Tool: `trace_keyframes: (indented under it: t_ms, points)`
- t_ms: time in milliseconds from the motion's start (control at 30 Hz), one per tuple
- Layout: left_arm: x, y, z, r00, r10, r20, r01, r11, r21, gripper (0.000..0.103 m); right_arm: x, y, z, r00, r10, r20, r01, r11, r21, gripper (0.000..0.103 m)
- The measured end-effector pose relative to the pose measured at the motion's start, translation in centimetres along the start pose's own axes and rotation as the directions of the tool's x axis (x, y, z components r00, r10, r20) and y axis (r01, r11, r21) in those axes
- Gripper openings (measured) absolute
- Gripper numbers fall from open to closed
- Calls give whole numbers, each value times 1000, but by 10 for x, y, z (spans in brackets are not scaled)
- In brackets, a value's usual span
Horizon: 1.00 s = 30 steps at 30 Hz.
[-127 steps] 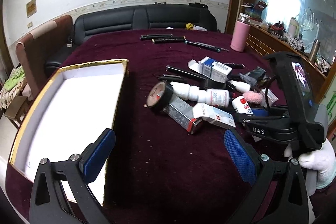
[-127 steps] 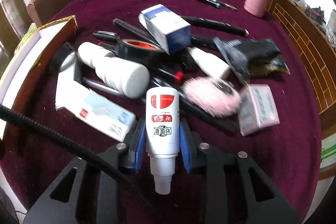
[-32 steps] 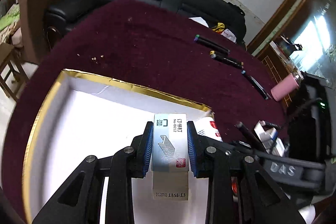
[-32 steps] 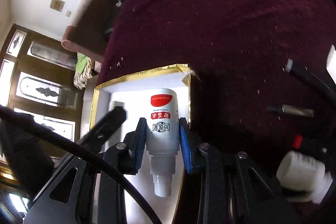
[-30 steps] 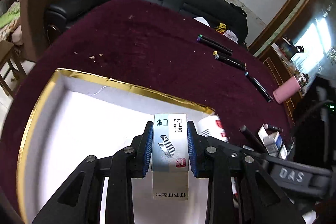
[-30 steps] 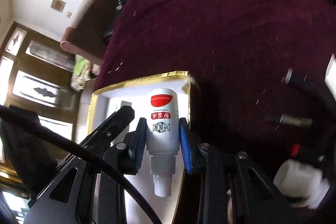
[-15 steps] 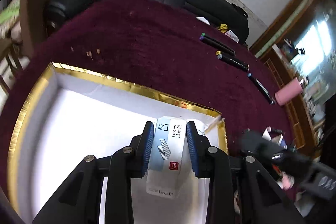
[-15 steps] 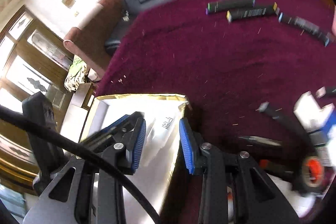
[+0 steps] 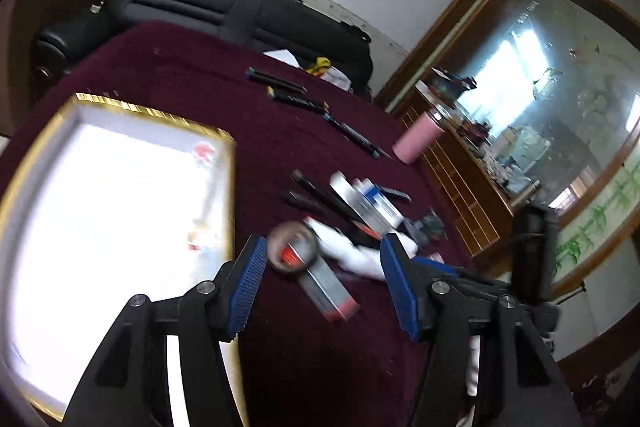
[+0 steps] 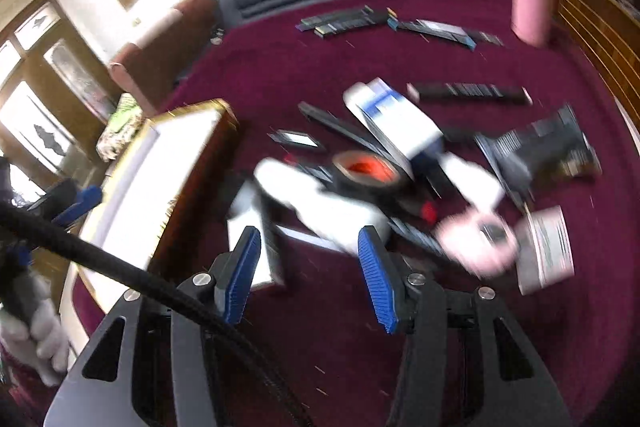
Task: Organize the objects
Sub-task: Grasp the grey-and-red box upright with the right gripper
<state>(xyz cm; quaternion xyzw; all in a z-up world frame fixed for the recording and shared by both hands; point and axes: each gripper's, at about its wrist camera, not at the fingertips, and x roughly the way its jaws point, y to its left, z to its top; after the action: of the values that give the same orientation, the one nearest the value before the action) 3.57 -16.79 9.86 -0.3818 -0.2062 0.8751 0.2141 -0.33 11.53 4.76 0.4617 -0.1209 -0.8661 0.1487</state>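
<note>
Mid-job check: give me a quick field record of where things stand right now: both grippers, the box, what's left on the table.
left gripper: open, nothing between the pads; jaws have just been opening
right gripper: open, empty; jaws have just been opening
box: gold-edged, white inside, on the table's left; contents washed out by glare
pile: tape roll, white bottles, blue-and-white carton, pink puff, on the cloth to the right of the box
far side: dark pens, pink flask
image quality: motion blur in both views

Both wrist views angle down, sharing the gold-rimmed box (image 9: 230, 187) and clutter pile (image 10: 384, 163).
</note>
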Motion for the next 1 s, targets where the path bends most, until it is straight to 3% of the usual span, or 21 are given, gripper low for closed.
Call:
trace_keyframes:
  t_ms: [167,267,433,567,700,933,967,1000]
  points:
    - [19,-19,-35,998,-11,-61,9,999,-32,53,5,-6,-14,1000,23,-13,-23,1000,12,50]
    - [5,-10,-42,999,-18,-45,16,999,-51,53,7,13,-16,999,47,-16,-47,998,-45,50]
    - [-36,15,-49,991,128,33,-126,991,-42,53,27,45,-19,998,51,-45,-57,989,-134,50]
    - [-36,48,-54,982,188,-13,-188,973,-135,53,52,68,-20,997,13,-75,-27,983,-182,50]
    - [-33,61,-61,983,178,-33,-181,968,-174,53,70,82,-19,996,-66,-56,50,968,-245,50]
    - [-37,48,-65,992,130,-2,-128,981,-148,53,99,90,-2,986,-155,-67,130,949,-287,49]
    - [-38,47,-64,992,125,-2,-124,981,-150,53,101,90,1,985,-159,-71,133,949,-285,47]
    - [-38,47,-65,993,121,-3,-120,981,-152,53,105,90,4,983,-163,-78,135,950,-282,35]
